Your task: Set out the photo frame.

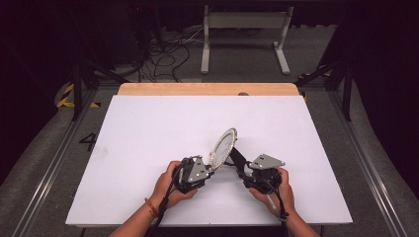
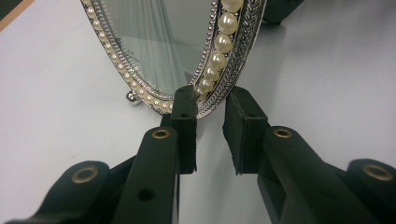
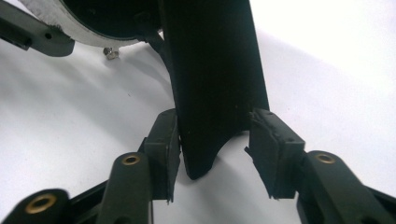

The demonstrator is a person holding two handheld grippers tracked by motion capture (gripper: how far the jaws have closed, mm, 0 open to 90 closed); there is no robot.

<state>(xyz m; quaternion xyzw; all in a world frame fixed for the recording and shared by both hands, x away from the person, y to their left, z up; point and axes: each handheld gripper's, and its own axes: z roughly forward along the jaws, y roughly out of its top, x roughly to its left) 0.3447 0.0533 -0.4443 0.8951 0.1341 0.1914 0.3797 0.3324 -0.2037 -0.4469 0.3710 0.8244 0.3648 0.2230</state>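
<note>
While upright on table (image 1: 148, 128), pearl-rimmed mirror (image 1: 223, 146) bears no readable txt.

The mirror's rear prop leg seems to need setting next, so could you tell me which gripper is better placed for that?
The right gripper, probably: the prop leg lies between its jaws, one pad touching. The left gripper is at the mirror's pearl rim, steadying the front.

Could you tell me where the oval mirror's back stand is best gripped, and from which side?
Grip the black stand near its lower tip, coming in low from behind the mirror. It is a flat, narrow strip leaning back to the table, so the right tool can straddle its two edges there, as it is placed now.
</note>
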